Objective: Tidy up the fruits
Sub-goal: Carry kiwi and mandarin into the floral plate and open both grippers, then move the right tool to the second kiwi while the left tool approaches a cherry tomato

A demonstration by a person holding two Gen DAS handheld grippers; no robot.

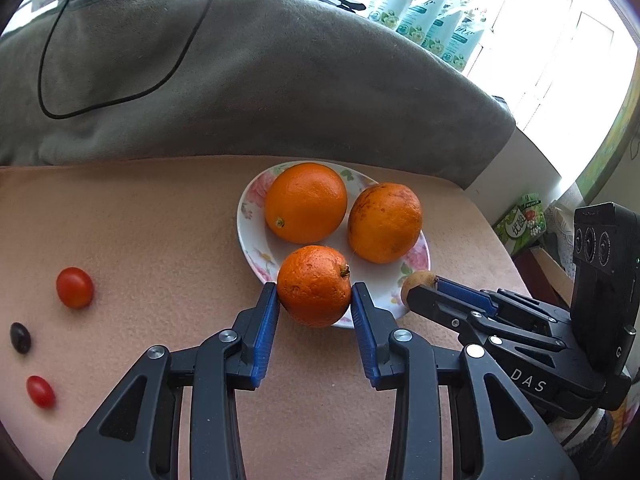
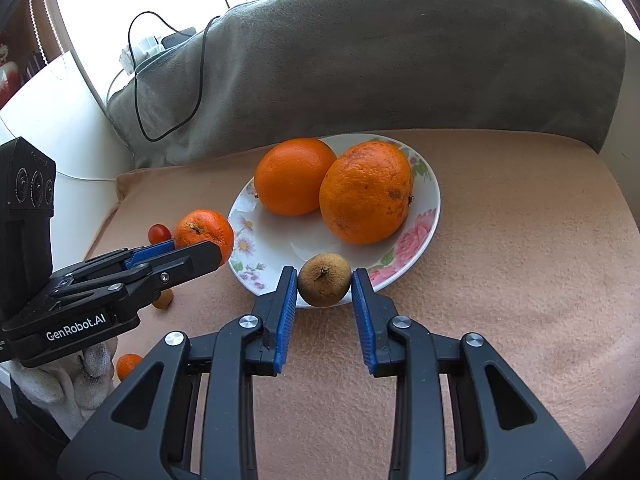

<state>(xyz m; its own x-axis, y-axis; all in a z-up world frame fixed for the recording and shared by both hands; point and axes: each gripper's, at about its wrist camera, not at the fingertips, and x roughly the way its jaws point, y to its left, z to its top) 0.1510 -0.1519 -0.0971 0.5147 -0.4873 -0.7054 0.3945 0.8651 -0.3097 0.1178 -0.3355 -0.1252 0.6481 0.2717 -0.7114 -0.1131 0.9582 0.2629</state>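
Left wrist view: the left claw (image 1: 315,300) grips a small orange (image 1: 314,285) over the plate (image 1: 250,236) rim's near edge. Right claw (image 2: 325,286) pinches a brown fruit (image 2: 325,279) at that rim, nearer the plate's middle.

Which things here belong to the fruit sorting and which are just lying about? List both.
Job:
floral plate
two large oranges
small orange in the left gripper
brown fruit in the right gripper
cherry tomatoes
dark grape

Lying about:
grey blanket
black cable
green-labelled packs
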